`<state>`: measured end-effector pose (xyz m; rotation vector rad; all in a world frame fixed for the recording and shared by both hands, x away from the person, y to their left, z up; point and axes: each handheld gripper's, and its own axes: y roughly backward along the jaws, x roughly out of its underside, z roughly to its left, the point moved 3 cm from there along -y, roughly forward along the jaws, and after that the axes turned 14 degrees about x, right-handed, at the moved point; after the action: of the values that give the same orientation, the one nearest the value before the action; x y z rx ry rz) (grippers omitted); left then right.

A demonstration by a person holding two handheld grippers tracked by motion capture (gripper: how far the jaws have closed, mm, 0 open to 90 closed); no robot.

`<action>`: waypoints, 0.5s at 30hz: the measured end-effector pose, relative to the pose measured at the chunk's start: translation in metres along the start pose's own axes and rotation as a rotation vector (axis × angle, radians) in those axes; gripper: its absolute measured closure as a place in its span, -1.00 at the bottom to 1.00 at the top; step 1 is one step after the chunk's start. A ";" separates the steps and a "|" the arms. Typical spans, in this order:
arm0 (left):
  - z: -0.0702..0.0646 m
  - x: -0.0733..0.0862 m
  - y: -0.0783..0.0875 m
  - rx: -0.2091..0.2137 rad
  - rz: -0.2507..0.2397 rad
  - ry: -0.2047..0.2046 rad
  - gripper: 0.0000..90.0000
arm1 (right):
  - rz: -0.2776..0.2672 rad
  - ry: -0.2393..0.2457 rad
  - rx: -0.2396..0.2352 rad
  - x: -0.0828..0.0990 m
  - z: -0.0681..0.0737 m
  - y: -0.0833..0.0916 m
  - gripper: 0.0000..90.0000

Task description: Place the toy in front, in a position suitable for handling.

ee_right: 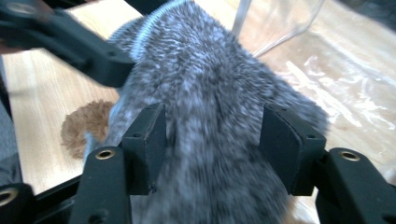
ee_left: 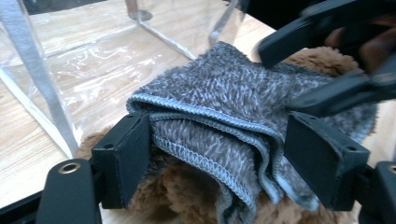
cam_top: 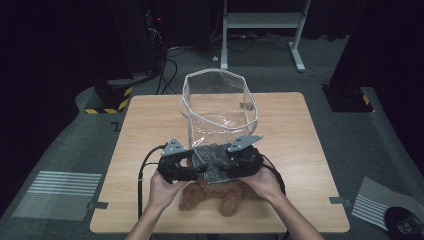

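Note:
A folded grey fuzzy cloth hangs between both grippers, just above a brown plush toy on the wooden table. My left gripper is shut on the cloth's folded, stitched edges; both pads press into the pile. In the left gripper view, brown plush shows under the cloth. My right gripper faces it from the right. In the right gripper view its jaws stand wide around the cloth, which bulges loosely between them, unpinched.
A clear plastic bag with white-edged seams stands open-topped just beyond the grippers, mid-table. Its wall is close to the left gripper, and its corner lies ahead of the right gripper. A white stand is on the floor behind.

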<state>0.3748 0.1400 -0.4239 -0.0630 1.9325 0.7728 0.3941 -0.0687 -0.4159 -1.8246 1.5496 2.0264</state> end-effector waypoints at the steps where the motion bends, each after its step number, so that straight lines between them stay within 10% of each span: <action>1: 0.000 -0.001 0.000 -0.009 -0.002 0.002 -0.47 | -0.016 -0.007 0.004 0.002 -0.002 0.006 -0.12; 10: -0.008 -0.016 0.012 -0.010 -0.057 -0.031 -0.47 | -0.089 -0.167 0.096 0.058 -0.050 0.058 -0.15; 15: -0.009 -0.022 -0.005 0.003 0.015 -0.054 -0.49 | -0.049 -0.257 0.129 0.096 -0.073 0.064 -0.25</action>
<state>0.3800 0.1250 -0.4060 -0.0253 1.8845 0.7744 0.3805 -0.2028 -0.4351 -1.4759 1.5080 1.9935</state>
